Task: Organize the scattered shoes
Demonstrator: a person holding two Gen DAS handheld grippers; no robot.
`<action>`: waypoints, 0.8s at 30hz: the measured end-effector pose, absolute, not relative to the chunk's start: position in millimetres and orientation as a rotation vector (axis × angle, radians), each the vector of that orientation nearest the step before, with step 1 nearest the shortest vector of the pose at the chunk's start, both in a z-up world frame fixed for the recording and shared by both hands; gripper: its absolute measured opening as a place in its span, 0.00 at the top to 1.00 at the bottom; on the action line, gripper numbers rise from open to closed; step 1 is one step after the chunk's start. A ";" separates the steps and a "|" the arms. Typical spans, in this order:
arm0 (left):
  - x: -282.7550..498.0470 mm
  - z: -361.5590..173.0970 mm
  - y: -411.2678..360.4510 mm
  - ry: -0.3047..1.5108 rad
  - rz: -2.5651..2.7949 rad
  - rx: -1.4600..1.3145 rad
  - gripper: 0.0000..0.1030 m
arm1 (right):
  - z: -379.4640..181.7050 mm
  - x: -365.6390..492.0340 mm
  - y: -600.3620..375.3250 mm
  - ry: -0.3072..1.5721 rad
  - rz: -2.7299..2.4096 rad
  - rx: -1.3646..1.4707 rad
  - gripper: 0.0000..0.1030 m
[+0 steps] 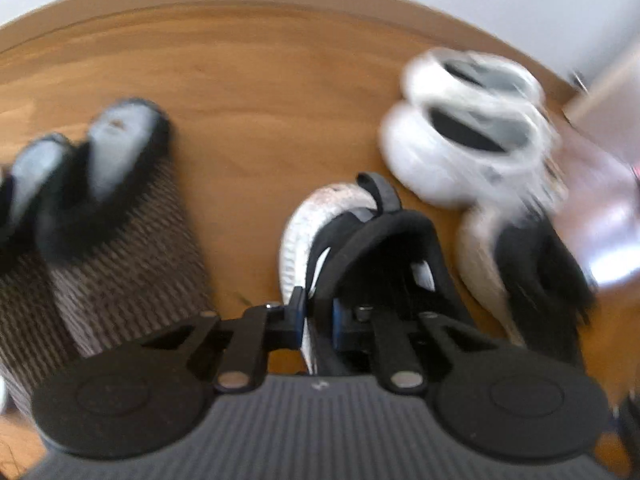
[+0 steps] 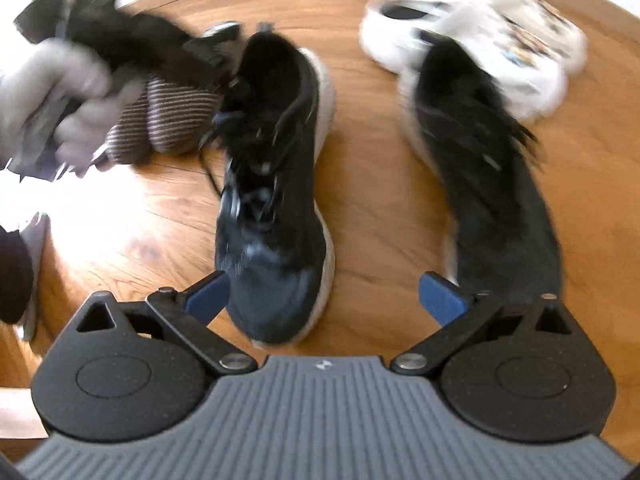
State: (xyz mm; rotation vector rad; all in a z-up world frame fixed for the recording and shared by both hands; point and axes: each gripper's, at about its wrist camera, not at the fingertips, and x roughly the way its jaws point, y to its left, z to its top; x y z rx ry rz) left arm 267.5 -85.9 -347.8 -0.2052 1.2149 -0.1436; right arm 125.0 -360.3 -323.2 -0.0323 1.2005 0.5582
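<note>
Left gripper: jaws narrow, clamped on collar edge of black sneaker. Right gripper: jaws wide, nothing between pads, above toe of same sneaker. Second black sneaker beside it on wood floor. White shoes behind; striped slippers left.

The floor is smooth, shiny wood. The black shoe looks like soft cloth. The slippers are ribbed, knitted cloth with fuzzy edges.
</note>
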 end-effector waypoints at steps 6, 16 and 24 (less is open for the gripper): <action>288.8 -347.1 -57.7 1.236 -0.241 -0.300 0.54 | -332.4 181.0 -284.8 1.134 0.578 -0.043 0.01; 307.2 -298.9 -4.5 1.039 -0.227 -0.339 0.46 | -397.6 239.1 -230.9 1.218 0.539 0.013 0.33; 315.0 -294.6 32.8 0.979 -0.161 -0.413 0.46 | -395.2 272.1 -210.4 1.178 0.635 -0.023 0.49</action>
